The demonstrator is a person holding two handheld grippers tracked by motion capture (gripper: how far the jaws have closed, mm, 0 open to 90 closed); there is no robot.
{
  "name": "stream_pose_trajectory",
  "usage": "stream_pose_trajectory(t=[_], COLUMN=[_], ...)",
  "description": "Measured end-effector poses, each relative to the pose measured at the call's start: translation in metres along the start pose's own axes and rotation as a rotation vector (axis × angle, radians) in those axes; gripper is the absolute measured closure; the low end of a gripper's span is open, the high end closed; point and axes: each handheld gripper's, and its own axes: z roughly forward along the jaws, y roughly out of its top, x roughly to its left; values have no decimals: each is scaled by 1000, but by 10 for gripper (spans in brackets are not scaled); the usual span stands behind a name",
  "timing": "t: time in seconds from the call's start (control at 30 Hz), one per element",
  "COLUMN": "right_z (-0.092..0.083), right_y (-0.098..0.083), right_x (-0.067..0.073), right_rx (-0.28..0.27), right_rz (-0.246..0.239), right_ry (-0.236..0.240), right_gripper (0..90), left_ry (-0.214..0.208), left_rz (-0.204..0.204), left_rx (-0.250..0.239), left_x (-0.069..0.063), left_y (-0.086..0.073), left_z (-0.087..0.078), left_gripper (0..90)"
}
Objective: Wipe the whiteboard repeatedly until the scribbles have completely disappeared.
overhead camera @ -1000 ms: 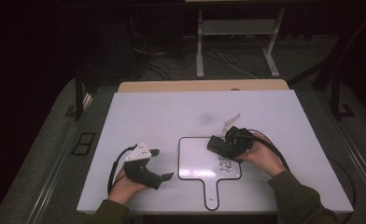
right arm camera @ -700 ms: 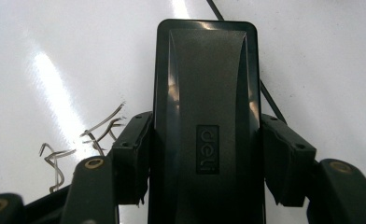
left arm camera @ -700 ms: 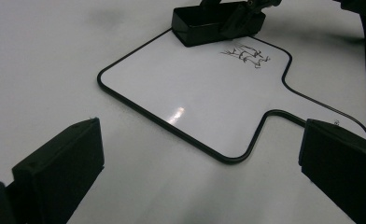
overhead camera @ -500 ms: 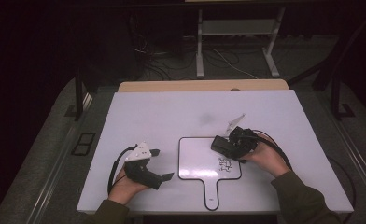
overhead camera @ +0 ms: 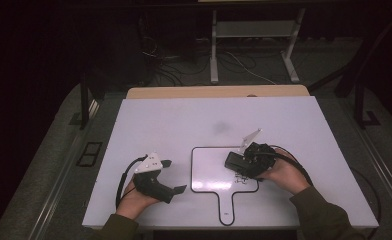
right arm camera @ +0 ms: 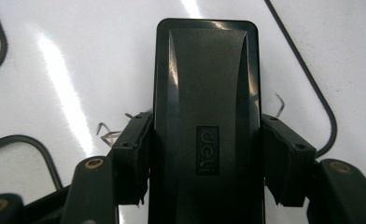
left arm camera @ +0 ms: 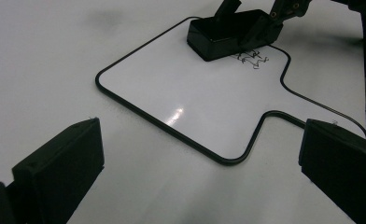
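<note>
1. The right gripper is clamping its jaws on both long sides of a black eraser.
2. The eraser is sitting on the small whiteboard, over pen marks toward its 3 o'clock edge.
3. The left gripper is resting at the whiteboard's 9 o'clock, jaws gaping wide, gripping nothing.
4. The white table is carrying everything.

Your white, smooth-topped table carries a flat white paddle-shaped board with a thin black rim, its short handle pointing toward you. On that board sits a black rectangular eraser block, over what look like faint dark pen marks.
</note>
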Motion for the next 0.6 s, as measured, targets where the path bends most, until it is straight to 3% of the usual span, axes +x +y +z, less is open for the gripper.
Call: stream_pose_trajectory(t=[0.6], right_z=[4], right_y=[11], right_x=[20], right_rx=[-5], right_rz=[-61], right_ry=[34], right_gripper=[390], left_ry=[0], left_rz=[0], left_rx=[-1], left_x=[0], left_y=[0], left_z=[0], left_gripper=[0])
